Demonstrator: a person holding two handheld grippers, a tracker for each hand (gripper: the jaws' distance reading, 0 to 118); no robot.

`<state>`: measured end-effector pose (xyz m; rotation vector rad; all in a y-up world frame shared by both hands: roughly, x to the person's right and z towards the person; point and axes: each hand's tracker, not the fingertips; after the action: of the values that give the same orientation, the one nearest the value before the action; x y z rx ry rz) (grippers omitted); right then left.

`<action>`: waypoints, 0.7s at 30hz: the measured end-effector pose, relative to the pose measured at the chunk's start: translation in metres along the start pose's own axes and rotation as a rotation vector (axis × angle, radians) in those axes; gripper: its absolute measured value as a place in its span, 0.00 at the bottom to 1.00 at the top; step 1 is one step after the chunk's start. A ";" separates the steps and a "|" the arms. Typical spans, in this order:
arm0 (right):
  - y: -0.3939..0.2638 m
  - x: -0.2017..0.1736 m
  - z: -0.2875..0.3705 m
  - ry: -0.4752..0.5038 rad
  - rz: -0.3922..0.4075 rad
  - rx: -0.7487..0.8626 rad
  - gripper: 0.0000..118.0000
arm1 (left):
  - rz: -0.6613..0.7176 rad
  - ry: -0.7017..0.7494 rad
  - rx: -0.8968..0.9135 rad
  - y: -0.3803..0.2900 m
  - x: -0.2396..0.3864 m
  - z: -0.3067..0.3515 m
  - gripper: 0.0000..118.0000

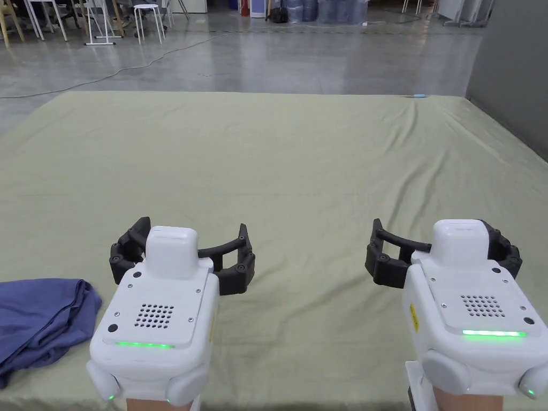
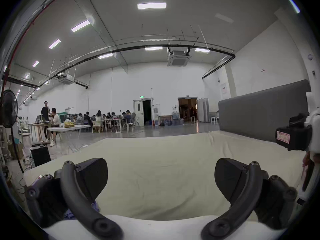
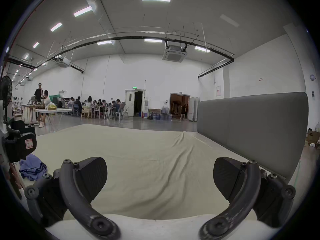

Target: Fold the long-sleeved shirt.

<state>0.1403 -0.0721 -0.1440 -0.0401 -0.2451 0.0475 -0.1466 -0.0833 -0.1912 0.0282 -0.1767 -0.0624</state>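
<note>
A crumpled blue long-sleeved shirt (image 1: 40,321) lies bunched at the near left edge of the olive-green sheet (image 1: 278,160). In the right gripper view the shirt (image 3: 32,168) sits at the far left, and a sliver of it (image 2: 94,206) peeks out behind the left jaw in the left gripper view. My left gripper (image 1: 182,256) hovers just right of the shirt, open and holding nothing. My right gripper (image 1: 444,251) floats farther right over bare sheet, open too. Wide gaps between both pairs of jaws appear in the left gripper (image 2: 161,176) and right gripper (image 3: 160,176) views.
A grey padded panel (image 1: 508,69) stands along the sheet's right side. A small light-blue object (image 1: 419,96) rests at the far right corner. Beyond the far edge is a concrete floor with a cable (image 1: 107,75), stools (image 1: 147,18) and tables with several people (image 3: 97,105).
</note>
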 end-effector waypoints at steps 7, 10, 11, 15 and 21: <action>0.002 0.000 0.003 -0.005 0.011 0.043 1.00 | 0.039 0.009 -0.043 -0.001 -0.004 0.000 1.00; 0.002 0.000 0.005 0.030 0.014 0.034 1.00 | 0.054 0.004 -0.029 0.001 -0.006 0.006 1.00; 0.001 -0.001 0.005 0.024 0.017 0.047 1.00 | 0.057 0.003 -0.028 0.001 -0.006 0.006 1.00; 0.003 -0.003 0.007 0.018 0.019 0.059 1.00 | 0.062 -0.001 -0.037 0.004 -0.006 0.006 1.00; 0.002 -0.004 0.007 0.028 0.005 0.055 1.00 | 0.067 -0.014 -0.031 0.005 -0.004 0.009 1.00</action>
<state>0.1346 -0.0701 -0.1385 0.0135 -0.2153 0.0582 -0.1522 -0.0780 -0.1831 -0.0087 -0.1907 0.0018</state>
